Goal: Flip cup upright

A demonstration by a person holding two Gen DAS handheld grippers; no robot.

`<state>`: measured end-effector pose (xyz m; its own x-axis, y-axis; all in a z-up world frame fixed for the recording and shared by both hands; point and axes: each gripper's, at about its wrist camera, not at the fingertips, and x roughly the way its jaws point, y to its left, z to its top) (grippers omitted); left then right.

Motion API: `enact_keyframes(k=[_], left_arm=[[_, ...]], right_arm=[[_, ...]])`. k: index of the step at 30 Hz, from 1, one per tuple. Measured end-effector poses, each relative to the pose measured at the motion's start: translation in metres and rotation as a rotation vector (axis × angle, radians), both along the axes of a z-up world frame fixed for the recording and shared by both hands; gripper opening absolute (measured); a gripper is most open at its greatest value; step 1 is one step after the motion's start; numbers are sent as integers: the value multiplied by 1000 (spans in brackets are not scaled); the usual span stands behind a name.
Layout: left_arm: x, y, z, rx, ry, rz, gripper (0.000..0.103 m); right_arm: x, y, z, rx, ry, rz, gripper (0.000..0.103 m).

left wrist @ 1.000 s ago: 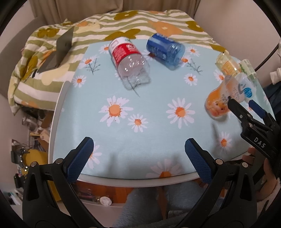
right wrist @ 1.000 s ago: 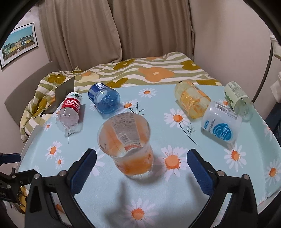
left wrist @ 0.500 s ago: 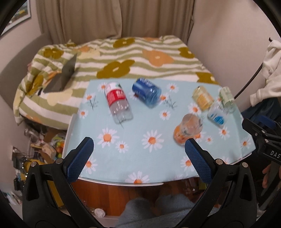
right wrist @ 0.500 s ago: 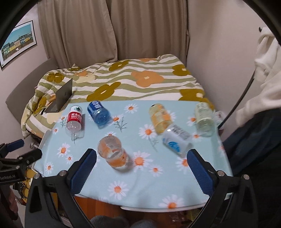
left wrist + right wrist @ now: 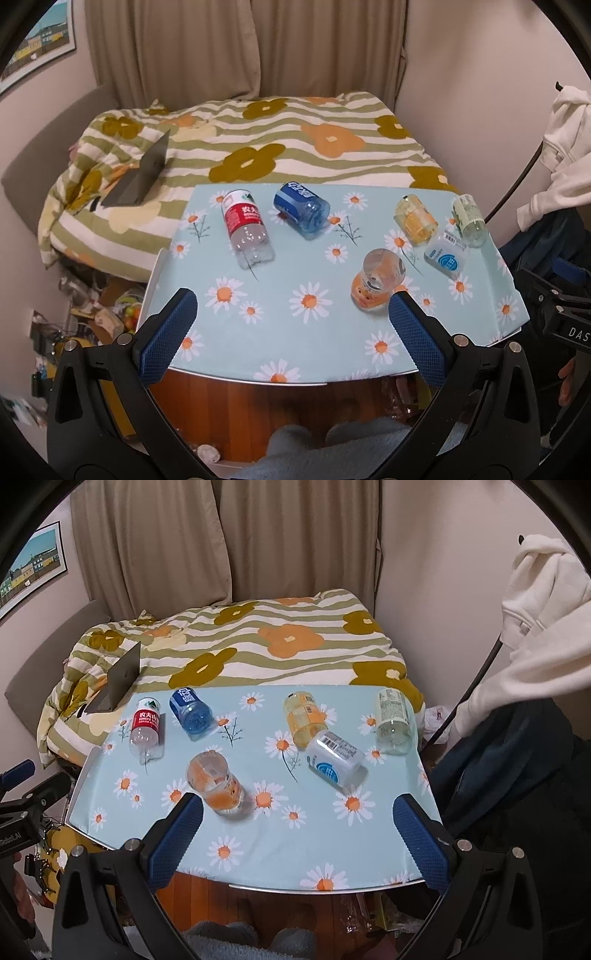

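A clear cup with an orange print (image 5: 376,282) (image 5: 216,784) stands upright on the daisy-print table (image 5: 332,343) (image 5: 303,849), toward its near side. My left gripper (image 5: 291,336) is open and empty, held back above the table's near edge. My right gripper (image 5: 295,834) is open and empty, also back from the table; the cup is just beyond its left finger (image 5: 173,840). Neither gripper touches anything.
Cut bottle cups lie on their sides: red-label (image 5: 245,229), blue (image 5: 301,208), yellow (image 5: 415,219), green-label (image 5: 469,221), white with blue logo (image 5: 445,254). A bed with a laptop (image 5: 142,173) is behind. Clutter sits on the floor at left.
Both grippers have pulled back and up from the table, so the whole tabletop shows. The orange cup stays upright where it stood.
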<state>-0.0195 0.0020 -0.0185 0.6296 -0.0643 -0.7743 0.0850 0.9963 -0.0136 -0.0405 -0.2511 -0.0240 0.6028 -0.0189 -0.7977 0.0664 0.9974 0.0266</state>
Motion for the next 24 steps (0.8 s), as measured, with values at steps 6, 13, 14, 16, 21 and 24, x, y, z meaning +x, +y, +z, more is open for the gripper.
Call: enact_keyframes(k=[6,13,14,16,21,24], left_arm=[[-3,-3,0,0,-5,-4,103],[-4,-5,5,2,-14,-1,103],[-4,-5,5,2,-17,0,103],[-3,-5,9,1,-22,1,103],[-2,-5,11,-1,-25,0,103],[-2,-5,11,0,-27,1,103]], right_arm=[[-2,-1,-1,1,-3,-2,103],[-3,-3,1,2,-9,-5,103],[-3,-3,1,2,-9,-4,103],[-3,-3,1,2,-10,-4,103],[-3,-3,2,1,-10,-4,103],[-3,-3,2,-2,-10,-5,103]])
